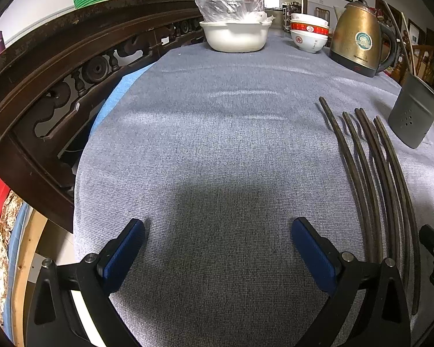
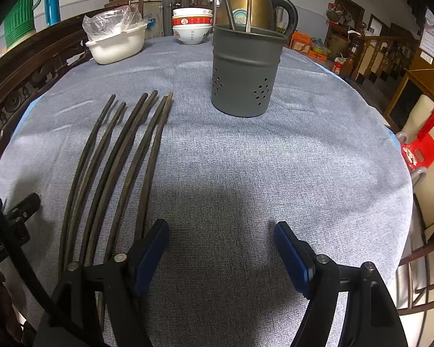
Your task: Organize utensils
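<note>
The round table under a blue-grey woven cloth (image 2: 246, 159) carries the work. A grey perforated metal utensil holder (image 2: 246, 72) stands upright at twelve o'clock in the right wrist view, already holding two pale utensils. Six dark wooden chopsticks (image 2: 124, 159) lie loose on the cloth at ten o'clock, well apart from the holder. Judgement: the task is barely begun; all six remain to be transferred. The left gripper (image 1: 218, 231) and right gripper (image 2: 221, 231) both stand wide apart, gripping nothing.
</note>
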